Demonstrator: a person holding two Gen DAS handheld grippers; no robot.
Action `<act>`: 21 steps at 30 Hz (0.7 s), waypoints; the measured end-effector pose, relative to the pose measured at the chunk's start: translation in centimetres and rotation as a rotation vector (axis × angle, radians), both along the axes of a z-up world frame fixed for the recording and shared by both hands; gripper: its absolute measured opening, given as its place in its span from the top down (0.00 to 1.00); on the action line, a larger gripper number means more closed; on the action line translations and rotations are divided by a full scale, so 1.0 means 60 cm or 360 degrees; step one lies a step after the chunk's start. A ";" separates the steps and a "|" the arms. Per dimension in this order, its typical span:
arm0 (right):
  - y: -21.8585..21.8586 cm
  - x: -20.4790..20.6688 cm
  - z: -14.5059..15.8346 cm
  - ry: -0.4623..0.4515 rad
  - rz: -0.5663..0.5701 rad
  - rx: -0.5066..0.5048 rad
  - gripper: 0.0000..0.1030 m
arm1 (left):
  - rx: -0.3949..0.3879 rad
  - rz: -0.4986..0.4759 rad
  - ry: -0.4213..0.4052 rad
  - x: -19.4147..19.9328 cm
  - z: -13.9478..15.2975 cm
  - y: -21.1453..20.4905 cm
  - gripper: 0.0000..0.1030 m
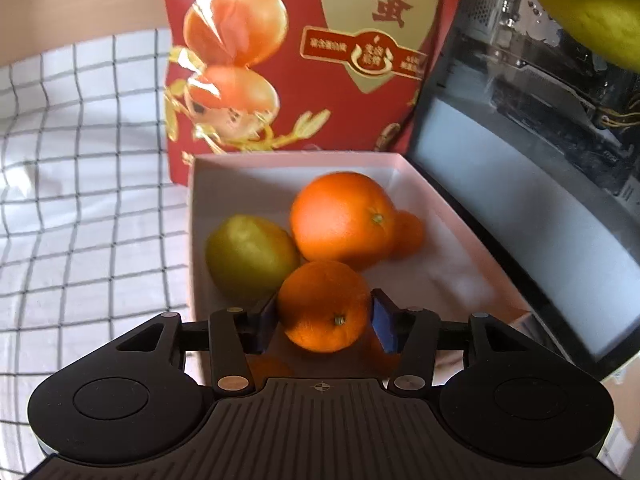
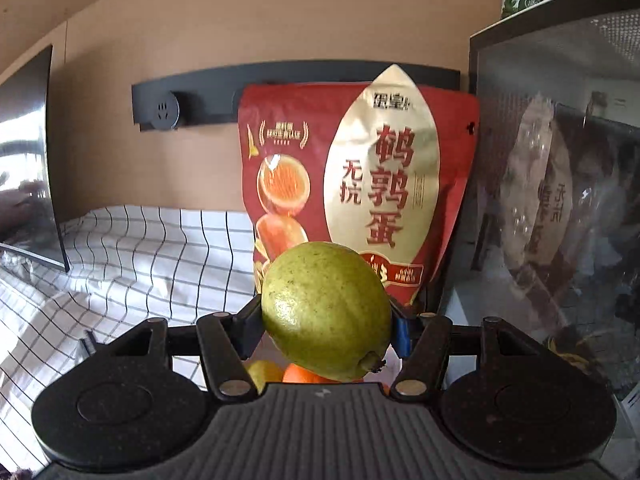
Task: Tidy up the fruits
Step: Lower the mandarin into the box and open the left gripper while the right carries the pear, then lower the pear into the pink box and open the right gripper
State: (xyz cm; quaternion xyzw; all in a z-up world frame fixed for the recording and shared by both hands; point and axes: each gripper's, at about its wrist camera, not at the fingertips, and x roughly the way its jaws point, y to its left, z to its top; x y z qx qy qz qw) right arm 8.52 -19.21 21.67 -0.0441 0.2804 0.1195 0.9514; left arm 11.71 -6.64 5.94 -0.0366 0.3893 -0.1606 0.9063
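My left gripper (image 1: 325, 322) hangs over a shallow white box (image 1: 193, 216). A small orange (image 1: 324, 306) sits between its blue pads; the right pad stands a sliver apart from it, so the jaws are open. In the box lie a large orange (image 1: 342, 216), a smaller orange (image 1: 408, 232) behind it, and a yellow-green fruit (image 1: 250, 256). My right gripper (image 2: 326, 320) is shut on a green guava-like fruit (image 2: 326, 312), held high in the air. That fruit (image 1: 592, 20) also shows at the left wrist view's top right. Below it peek a yellow fruit (image 2: 264, 372) and an orange (image 2: 300, 376).
A red snack bag (image 1: 280, 60) (image 2: 360, 184) stands upright just behind the box. A computer case with a glass side (image 1: 540, 120) (image 2: 560, 200) borders the box on the right. A checked cloth (image 1: 80, 160) covers the table; a monitor (image 2: 24, 180) stands far left.
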 end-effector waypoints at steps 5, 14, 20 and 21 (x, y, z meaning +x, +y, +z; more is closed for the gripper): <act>0.005 -0.025 -0.004 -0.0046 0.0052 -0.0078 0.41 | 0.0030 0.0107 -0.0032 0.005 0.006 0.017 0.47; 0.006 -0.005 -0.043 0.0132 0.0115 -0.0066 0.40 | -0.0068 0.0036 -0.0046 -0.013 0.011 0.029 0.47; 0.005 0.061 -0.147 0.0382 -0.0018 -0.0050 0.40 | -0.0062 0.0013 -0.0084 -0.030 0.016 0.029 0.47; 0.002 0.074 -0.163 0.0434 -0.0042 -0.0019 0.40 | -0.0056 0.0003 -0.0095 -0.033 0.016 0.029 0.47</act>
